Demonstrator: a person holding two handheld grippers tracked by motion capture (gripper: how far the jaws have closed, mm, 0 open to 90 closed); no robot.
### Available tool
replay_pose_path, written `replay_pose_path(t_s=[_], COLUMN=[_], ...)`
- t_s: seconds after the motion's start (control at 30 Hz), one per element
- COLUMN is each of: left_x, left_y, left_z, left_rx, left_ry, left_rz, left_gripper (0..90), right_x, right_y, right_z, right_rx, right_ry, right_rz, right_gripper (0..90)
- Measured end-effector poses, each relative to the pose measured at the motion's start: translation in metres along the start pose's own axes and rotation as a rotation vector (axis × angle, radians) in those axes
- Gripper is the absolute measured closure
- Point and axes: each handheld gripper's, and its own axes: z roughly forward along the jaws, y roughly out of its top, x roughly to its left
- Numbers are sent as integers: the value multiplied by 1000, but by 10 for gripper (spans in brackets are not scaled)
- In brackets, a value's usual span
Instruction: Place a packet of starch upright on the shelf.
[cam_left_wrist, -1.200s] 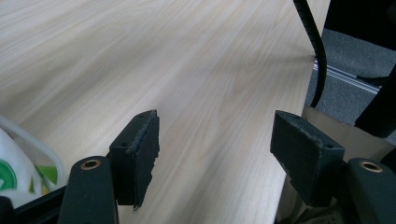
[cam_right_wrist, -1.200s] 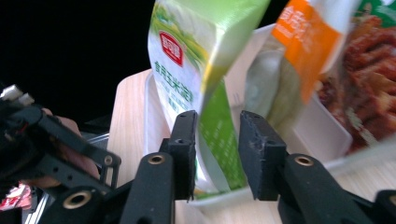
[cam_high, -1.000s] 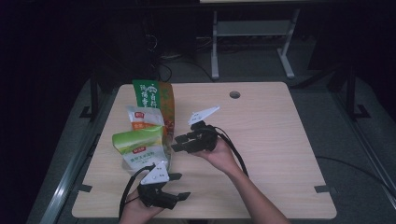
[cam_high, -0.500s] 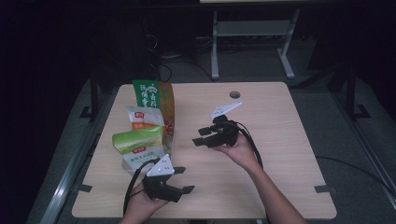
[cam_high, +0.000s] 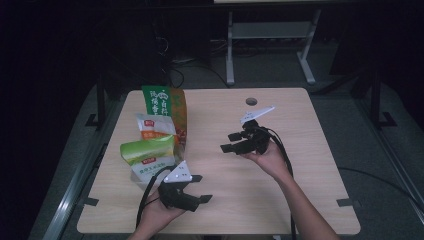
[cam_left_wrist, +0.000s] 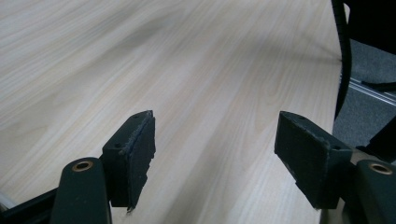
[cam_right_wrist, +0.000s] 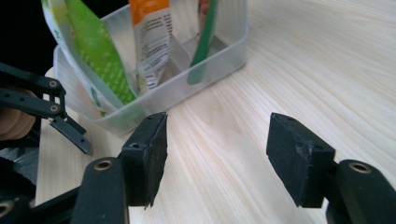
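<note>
A clear plastic bin at the table's left holds three upright snack bags: a light green one, a white and orange one and a tall green and orange one. My right gripper hovers at mid-table, to the right of the bin and pointing left at it. Its jaws have just been opening and nothing is between them. My left gripper is near the front edge, just in front of the bin. It is open over bare wood.
The light wooden table has a round cable hole at the back. A black cable hangs past the table's edge. A metal stand is on the dark floor behind the table.
My right gripper has drawn back to the right, away from the bags, and its jaws have spread wider. The left gripper has shifted slightly to the right.
</note>
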Motion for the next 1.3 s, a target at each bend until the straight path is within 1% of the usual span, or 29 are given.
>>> replay_pose_path(t_s=[0.23, 0.3, 0.37, 0.4, 0.43, 0.5, 0.57, 0.73, 0.8, 0.87, 0.93, 0.97, 1.03, 1.07, 1.1, 1.13, 1.17, 1.3], left_x=[3, 4, 5, 5, 5, 6, 7, 8, 8, 8, 8, 7, 7, 8, 8, 8, 8, 9], left_y=[3, 3, 4, 4, 4, 5, 5, 6, 6, 5, 5, 5, 5, 4, 4, 4, 4, 4], left_z=[2, 3, 4, 4, 4, 4, 4, 3, 3, 3, 3, 3, 3, 3, 3, 3, 3, 3], left_rx=[-4, -4, -6, -13, -14, -16, -20, -21, -18, -14, -18, -18, -18, -18, -18, -19, -23, -23], left_ry=[5, 9, 9, 9, 10, 12, 14, 17, 20, 21, 22, 23, 24, 25, 23, 23, 20, 17], left_rz=[1, 7, 6, -1, -3, -1, -2, -2, 0, -2, -6, -2, 0, -2, -4, -4, -6, -9], left_gripper=[278, 278, 277, 277, 276, 275, 275, 274, 274, 272, 271, 270, 270, 269, 269, 268, 268, 268], right_x=[-10, -13, -15, -16, -17, -19, -20, -25, -27, -27, -29, -30, -31, -33, -33, -34, -34, -36], right_y=[-7, -9, -11, -12, -13, -15, -18, -31, -35, -40, -45, -48, -53, -55, -57, -60, -62, -70], right_z=[-13, -17, -21, -23, -25, -29, -32, -39, -42, -45, -49, -51, -55, -57, -59, -62, -63, -68], right_rx=[-1, -5, -4, -3, -7, -4, -13, -9, 0, -16, -13, -16, -14, -6, -8, -16, -19, -15], right_ry=[-29, -40, -45, -48, -50, -56, -63, -68, -66, -70, -74, -77, -82, -85, -90, -95, -95, -103], right_rz=[34, 39, 48, 51, 47, 56, 54, 73, 92, 90, 102, 100, 115, 121, 126, 119, 128, 140], right_gripper=[328, 322, 320, 319, 319, 314, 317, 320, 314, 322, 318, 318, 315, 309, 312, 315, 314, 312])
